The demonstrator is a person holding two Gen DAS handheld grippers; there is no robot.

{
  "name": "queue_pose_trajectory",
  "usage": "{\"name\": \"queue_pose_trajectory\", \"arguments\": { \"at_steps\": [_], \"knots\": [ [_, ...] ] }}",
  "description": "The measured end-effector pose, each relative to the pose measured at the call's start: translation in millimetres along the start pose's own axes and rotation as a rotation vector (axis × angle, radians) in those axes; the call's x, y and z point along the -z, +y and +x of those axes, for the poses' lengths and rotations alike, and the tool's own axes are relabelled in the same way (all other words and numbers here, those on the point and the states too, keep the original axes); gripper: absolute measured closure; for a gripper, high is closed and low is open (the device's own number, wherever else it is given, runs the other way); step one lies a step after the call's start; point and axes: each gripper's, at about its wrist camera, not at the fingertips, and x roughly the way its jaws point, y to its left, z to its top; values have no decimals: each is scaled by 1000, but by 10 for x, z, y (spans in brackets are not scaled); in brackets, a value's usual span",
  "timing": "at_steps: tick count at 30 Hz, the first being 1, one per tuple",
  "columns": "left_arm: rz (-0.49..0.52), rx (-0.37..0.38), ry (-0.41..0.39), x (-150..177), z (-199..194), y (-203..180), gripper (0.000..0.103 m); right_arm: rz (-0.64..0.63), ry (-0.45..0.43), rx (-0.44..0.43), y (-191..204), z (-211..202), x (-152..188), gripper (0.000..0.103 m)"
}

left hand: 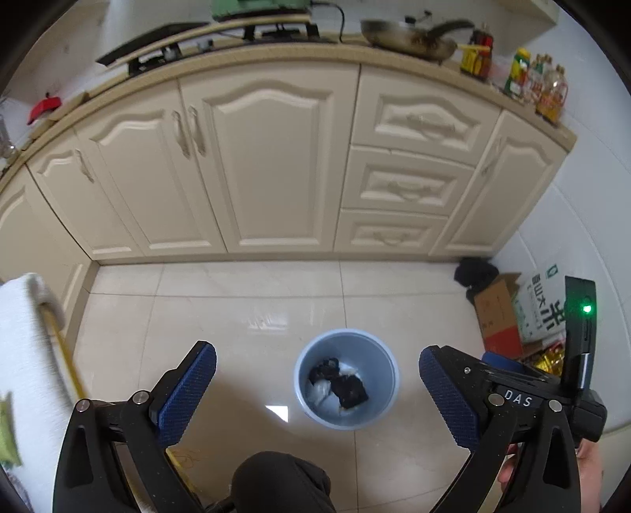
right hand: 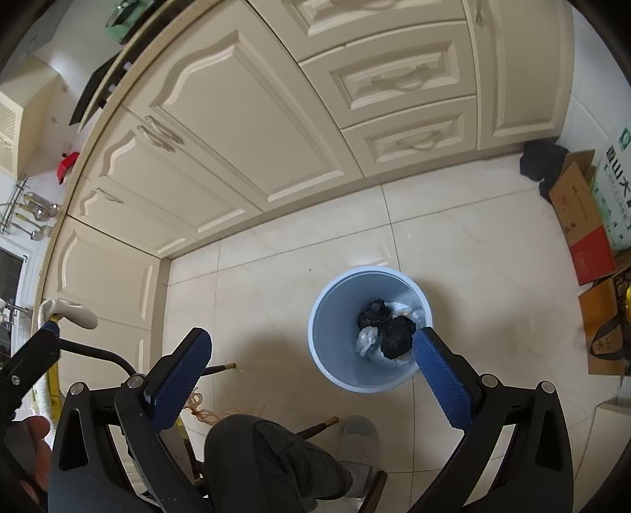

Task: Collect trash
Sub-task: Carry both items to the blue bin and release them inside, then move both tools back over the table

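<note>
A light blue trash bin (left hand: 378,418) stands on the tiled floor; it also shows in the right wrist view (right hand: 331,335). Inside lie crumpled black pieces (left hand: 349,388) and white pieces (left hand: 321,392), also seen in the right wrist view as black (right hand: 396,335) and white (right hand: 366,339). My left gripper (left hand: 317,384) is open and empty, held above the floor with the bin between its blue fingertips. My right gripper (right hand: 311,367) is open and empty; its right fingertip (right hand: 441,379) overlaps the bin's rim in view. The right gripper's body shows at the right of the left wrist view (left hand: 579,355).
Cream cabinets (left hand: 276,165) run along the back under a counter with a wok (left hand: 410,35) and bottles (left hand: 540,83). Cardboard boxes (right hand: 579,213) and a black bag (right hand: 540,158) sit at the right wall. A person's knee (right hand: 256,454), slipper (right hand: 359,438), chair legs and white cloth (left hand: 23,355) are close by.
</note>
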Motion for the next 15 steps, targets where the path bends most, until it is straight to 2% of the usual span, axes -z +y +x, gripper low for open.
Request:
{"name": "queue_pose_trajectory", "arguments": {
  "at_steps": [5,7,9,15],
  "knots": [
    [-6,-8,-88,311,-622,13,1,-40,-30,-34,298,-236,30,0],
    [-16,-10,-126,685,-1088,106,1,-66,-49,-45,446,-347,43,0],
    [-34,-9,-167,808,-1367,183,1,-97,-76,-60,632,-497,57,0],
    [-88,-44,-291,1446,-2389,509,1,-216,-172,-117,1314,-1009,140,0]
  ]
}}
